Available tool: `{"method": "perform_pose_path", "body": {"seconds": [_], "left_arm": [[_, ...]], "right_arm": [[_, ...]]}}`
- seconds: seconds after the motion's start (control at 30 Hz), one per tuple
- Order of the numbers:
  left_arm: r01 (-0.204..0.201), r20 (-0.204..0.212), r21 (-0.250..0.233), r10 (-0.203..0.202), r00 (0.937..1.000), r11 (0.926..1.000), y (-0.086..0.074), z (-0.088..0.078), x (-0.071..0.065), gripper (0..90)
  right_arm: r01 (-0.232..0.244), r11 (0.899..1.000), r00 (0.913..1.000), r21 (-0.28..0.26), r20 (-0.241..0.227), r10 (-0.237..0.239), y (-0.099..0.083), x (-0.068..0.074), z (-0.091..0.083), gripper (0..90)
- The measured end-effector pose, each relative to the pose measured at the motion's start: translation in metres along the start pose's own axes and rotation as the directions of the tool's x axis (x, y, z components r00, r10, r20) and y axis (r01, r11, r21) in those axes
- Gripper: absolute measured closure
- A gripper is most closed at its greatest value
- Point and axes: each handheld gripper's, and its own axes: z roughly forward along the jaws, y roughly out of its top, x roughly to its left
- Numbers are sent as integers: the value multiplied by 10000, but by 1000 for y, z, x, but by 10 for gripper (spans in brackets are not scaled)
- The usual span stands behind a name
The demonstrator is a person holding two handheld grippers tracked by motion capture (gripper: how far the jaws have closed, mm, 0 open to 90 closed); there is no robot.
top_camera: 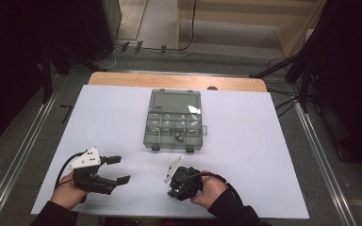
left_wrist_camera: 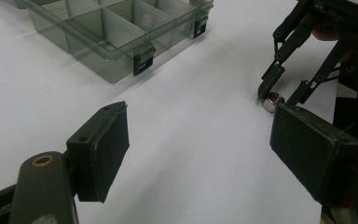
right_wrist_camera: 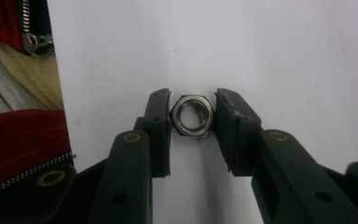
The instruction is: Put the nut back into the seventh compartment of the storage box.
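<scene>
A silver hex nut [right_wrist_camera: 193, 116] lies flat on the white table sheet [top_camera: 245, 155] near its front edge. My right gripper [right_wrist_camera: 193, 117] points down at the sheet, and both of its pads press on the nut's sides. From the left gripper view the same nut [left_wrist_camera: 272, 101] sits between the right gripper's [left_wrist_camera: 279, 93] fingertips. My left gripper [top_camera: 118, 169] hovers low at the front left with its jaws wide apart and nothing between them [left_wrist_camera: 200, 140].
A grey translucent organizer box [top_camera: 149, 127] lies open in the middle of the sheet, its lid folded back. One front compartment holds a small metal part [top_camera: 178, 137]. Its latches [left_wrist_camera: 142, 63] face me. A red zipped jacket [right_wrist_camera: 18, 140] shows beyond the table's front edge.
</scene>
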Motion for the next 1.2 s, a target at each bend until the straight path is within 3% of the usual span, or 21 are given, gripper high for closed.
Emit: {"method": "perform_pose_path", "body": {"seconds": [0.27, 0.47, 0.67, 0.9, 1.03, 1.2], "left_arm": [[35, 2, -16, -35, 10000, 10000, 0, 0, 0, 198], [18, 10, 59, -18, 10000, 10000, 0, 0, 1, 198], [32, 53, 10, -32, 10000, 10000, 0, 1, 1, 198], [68, 11, 17, -68, 10000, 10000, 0, 1, 0, 198], [76, -18, 96, -76, 10000, 9999, 0, 2, 1, 198], [71, 2, 142, -71, 10000, 9999, 0, 2, 1, 198]], "right_arm": [[-257, 9996, 9993, -87, -281, 254, -1, -5, -1, 715], [-587, 9965, 9969, -602, -564, 553, -1, -9, -8, 715], [-1362, 9789, 9865, -1526, -1116, 1199, -4, -17, -22, 715], [-1380, 9582, 9893, -2506, -811, 1213, -5, -20, -37, 715], [-1531, 9496, 9878, -2734, -684, 1396, -4, -25, -45, 715], [-1631, 9462, 9864, -2795, -643, 1511, -4, -30, -46, 715]]}}
